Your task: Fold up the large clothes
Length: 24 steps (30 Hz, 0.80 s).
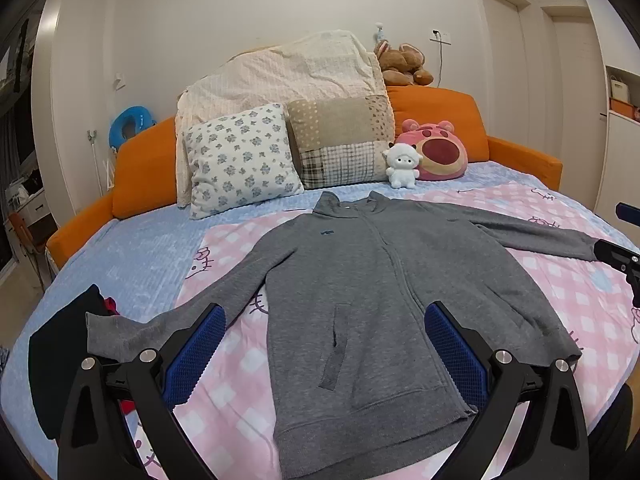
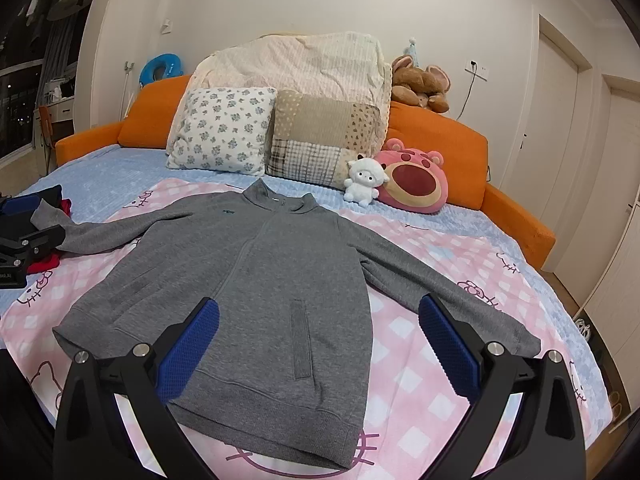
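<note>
A grey zip-up sweatshirt lies flat and face up on a pink checked sheet, collar toward the pillows, both sleeves spread out sideways. My left gripper hovers open above its lower left part, blue pads wide apart with nothing between them. In the right wrist view the same sweatshirt fills the middle, and my right gripper is open over its lower right hem and pocket. The left sleeve cuff rests beside dark clothes. The right sleeve cuff lies near the bed's right side.
Dark and red folded clothes sit at the bed's left edge. Pillows, a white plush lamb and a pink bear cushion line the orange headboard. The other gripper's black body shows at the left.
</note>
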{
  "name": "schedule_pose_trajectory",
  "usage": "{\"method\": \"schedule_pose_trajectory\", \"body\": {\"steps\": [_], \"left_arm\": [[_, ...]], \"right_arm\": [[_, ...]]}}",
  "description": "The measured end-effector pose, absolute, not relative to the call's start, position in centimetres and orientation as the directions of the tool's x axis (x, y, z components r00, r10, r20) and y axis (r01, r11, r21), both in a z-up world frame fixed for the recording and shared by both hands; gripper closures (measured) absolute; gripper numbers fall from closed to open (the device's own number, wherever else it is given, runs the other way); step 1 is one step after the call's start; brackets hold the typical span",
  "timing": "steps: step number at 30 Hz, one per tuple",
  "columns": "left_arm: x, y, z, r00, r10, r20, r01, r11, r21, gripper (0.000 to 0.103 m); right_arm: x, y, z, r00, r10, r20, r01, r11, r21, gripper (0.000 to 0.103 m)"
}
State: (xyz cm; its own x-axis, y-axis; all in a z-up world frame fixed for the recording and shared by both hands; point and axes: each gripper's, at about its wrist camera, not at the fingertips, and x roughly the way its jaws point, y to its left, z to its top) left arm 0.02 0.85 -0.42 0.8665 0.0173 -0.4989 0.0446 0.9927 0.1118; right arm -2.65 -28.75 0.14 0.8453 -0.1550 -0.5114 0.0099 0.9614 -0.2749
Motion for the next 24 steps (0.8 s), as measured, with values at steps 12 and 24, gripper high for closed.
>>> {"method": "schedule_pose_trajectory", "body": {"steps": [12,24], "left_arm": [[-0.48,1.25,0.25,0.883,-0.009,-0.47,0.045,0.997,0.064,0.002],[-0.56,1.28,0.56,0.884,-0.007,-0.467,0.042,0.997,0.065,0.002]], "right_arm": [[-2.74,-28.92,0.31,0.855,-0.14,-0.5,0.009,0.967,-0.257,0.004],[-2.76,-28.88,0.88,0.857,-0.138,-0.496,0.009,0.967,-0.255,0.004]]}}
